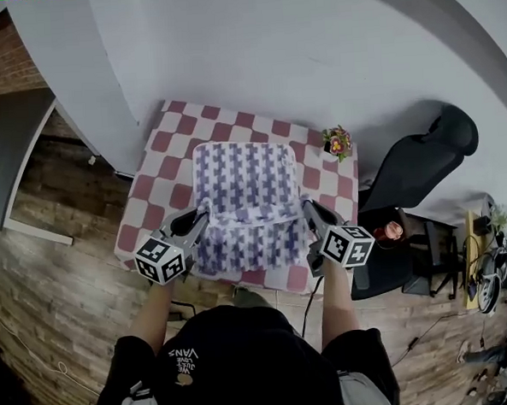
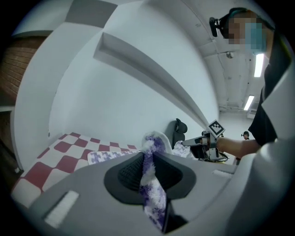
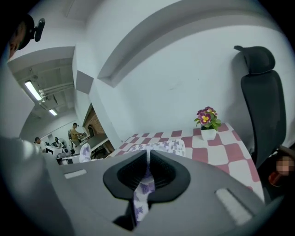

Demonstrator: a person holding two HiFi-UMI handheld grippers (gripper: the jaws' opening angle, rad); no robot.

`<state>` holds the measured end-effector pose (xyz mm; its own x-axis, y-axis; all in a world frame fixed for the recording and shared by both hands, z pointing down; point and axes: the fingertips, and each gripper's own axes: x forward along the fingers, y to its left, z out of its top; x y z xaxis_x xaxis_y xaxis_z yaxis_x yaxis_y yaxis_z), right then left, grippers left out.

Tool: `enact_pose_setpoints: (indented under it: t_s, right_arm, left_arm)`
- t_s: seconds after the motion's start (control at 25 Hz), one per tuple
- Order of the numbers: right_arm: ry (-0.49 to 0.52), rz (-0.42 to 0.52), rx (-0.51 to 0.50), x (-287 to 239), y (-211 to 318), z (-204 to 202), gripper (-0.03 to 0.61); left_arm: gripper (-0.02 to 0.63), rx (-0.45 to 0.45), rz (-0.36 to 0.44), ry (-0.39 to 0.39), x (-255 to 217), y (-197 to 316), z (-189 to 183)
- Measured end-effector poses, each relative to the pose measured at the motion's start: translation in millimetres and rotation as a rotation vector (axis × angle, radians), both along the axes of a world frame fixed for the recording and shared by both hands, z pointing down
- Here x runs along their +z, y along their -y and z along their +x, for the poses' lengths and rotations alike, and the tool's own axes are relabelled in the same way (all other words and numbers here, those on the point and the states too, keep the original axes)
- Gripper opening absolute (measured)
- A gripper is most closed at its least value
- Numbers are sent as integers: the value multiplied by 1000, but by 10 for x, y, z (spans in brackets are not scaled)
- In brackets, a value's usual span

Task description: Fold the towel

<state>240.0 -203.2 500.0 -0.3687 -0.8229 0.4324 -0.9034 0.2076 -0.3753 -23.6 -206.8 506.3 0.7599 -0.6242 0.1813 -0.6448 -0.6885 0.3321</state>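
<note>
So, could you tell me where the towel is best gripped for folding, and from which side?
By its two near corners, coming from the person's side of the table: the towel stretches away from them, that edge closest. The left gripper and right gripper are each shut on a corner there.

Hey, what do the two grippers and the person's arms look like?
Both the left gripper and the right gripper have grey plastic bodies, black ribbed pads and a white cube with black square markers. The person wears a black top with short sleeves and white lettering.
</note>
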Motion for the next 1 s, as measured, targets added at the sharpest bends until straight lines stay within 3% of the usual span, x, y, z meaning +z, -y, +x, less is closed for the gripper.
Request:
enact_pose_setpoints:
  t_s: [0.44, 0.68, 1.0]
  right_arm:
    - [-1, -104, -48, 565, 1152, 56, 25]
    - [-7, -163, -48, 848, 1498, 54, 25]
    - [5, -241, -27, 1196, 1776, 40, 34]
  left_arm:
    - [57, -110, -167, 45, 458, 1167, 42]
    - [57, -191, -282, 55, 811, 1511, 14]
    - [58, -290, -488, 6, 1208, 1724, -74]
